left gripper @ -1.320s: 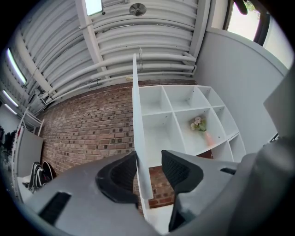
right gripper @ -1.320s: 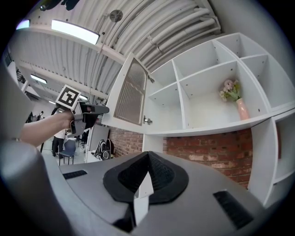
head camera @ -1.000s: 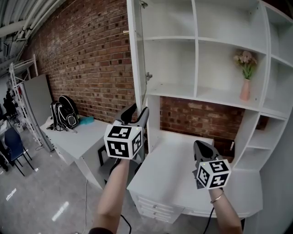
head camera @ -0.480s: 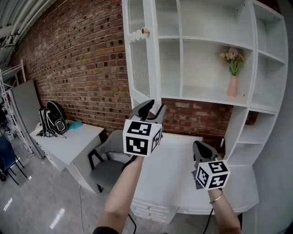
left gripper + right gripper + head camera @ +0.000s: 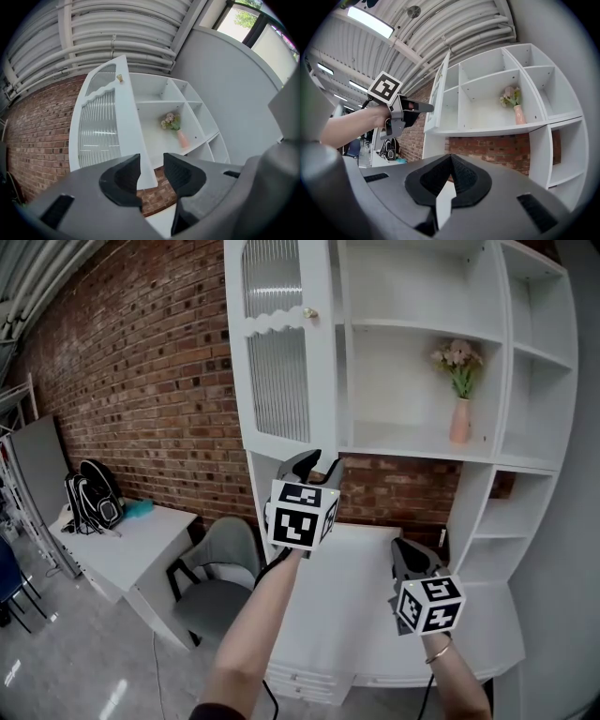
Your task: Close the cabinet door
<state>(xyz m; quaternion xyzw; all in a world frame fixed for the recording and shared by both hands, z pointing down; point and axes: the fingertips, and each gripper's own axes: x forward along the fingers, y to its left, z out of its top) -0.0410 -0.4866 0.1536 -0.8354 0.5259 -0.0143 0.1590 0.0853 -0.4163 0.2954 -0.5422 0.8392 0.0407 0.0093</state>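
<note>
1. Our left gripper [image 5: 314, 465] is reaching up at the middle of the head view. Its jaws are standing wide apart and have just been narrowing a little. In the left gripper view the lower edge of the cabinet door [image 5: 281, 352] is showing in the gap between them, and neither pad is pressing on it.
2. We are holding our right gripper [image 5: 406, 554] lower, at the lower right of the head view, above the white desk [image 5: 347, 615]. Its 2 jaws are meeting tip to tip with nothing between them.
3. We are seeing the cabinet door, white with a ribbed glass panel, standing partly open at the upper middle. It is angling out from the left side of the cabinet [image 5: 412, 327], and its small knob [image 5: 309, 312] is showing near the top of its right edge.
4. We are also seeing a pink vase [image 5: 459, 420] of flowers sitting on a shelf at the upper right, well apart from the door.
5. We are facing a brick wall [image 5: 141, 381] filling the left, with a grey chair [image 5: 220, 568] standing at the lower left, just beside the desk.
</note>
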